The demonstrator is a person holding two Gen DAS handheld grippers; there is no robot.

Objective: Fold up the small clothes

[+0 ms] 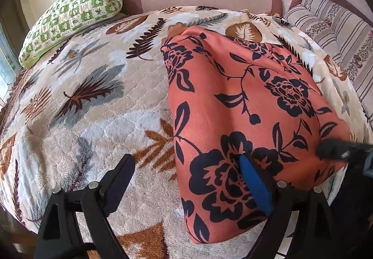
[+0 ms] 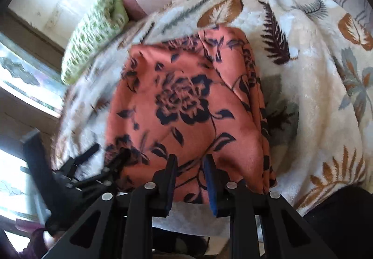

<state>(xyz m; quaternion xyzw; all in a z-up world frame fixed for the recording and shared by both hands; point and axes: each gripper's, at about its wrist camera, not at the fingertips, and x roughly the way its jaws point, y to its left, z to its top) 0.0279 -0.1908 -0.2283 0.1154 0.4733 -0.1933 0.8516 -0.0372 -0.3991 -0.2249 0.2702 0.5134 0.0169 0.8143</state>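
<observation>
leafy blanket lies bare left of folded orange garment.

No readable text, label, brand, number or sign appears in either view.

One orange floral garment, one leaf-print blanket, one green pillow, two grippers.

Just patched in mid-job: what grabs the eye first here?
The orange floral cloth, folded, lies on the leaf-print blanket, filling the middle of both views. The left gripper stands wide open over its near left edge; the right gripper sits narrow at its near edge. A green pillow lies far left.
</observation>
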